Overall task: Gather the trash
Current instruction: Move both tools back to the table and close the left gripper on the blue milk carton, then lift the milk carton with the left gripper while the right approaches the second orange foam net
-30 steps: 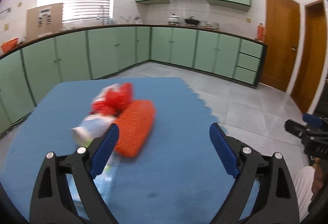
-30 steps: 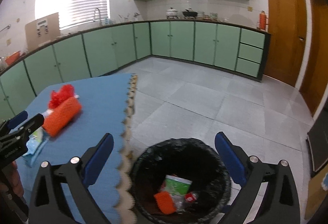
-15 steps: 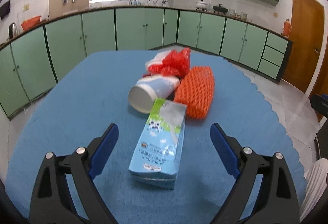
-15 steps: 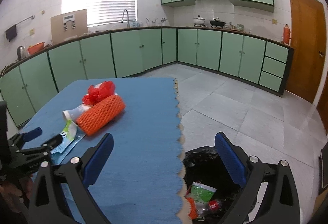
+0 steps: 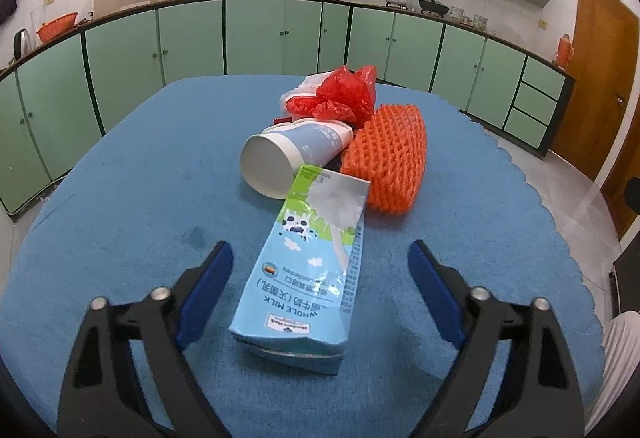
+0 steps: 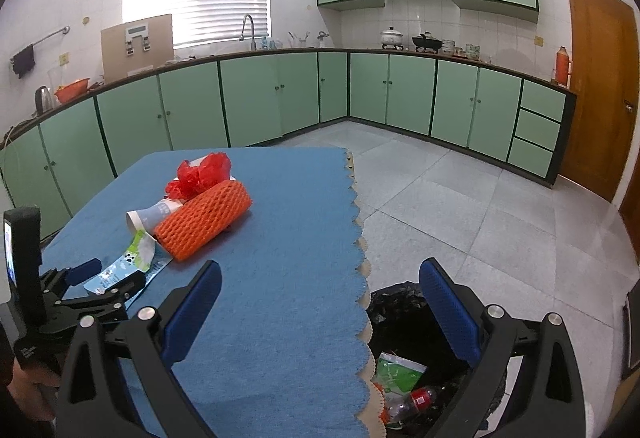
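Observation:
A light-blue milk carton lies flat on the blue table cloth, its near end between the jaws of my left gripper. The jaws are closing, and both pads still stand clear of the carton's sides. Behind it lie a tipped paper cup, an orange foam net and a red plastic bag. In the right wrist view, my right gripper hangs open and empty over the table's scalloped edge. That view also shows the left gripper at the carton.
A black-lined trash bin stands on the floor just right of the table edge, with a green packet and a bottle inside. Green cabinets line the walls behind. A grey tiled floor runs to wooden doors at the right.
The left gripper swung onto the trash pile and came down, so the carton now lies between its jaws, which have narrowed a little. The right view turned from the bin toward the table, then held still.

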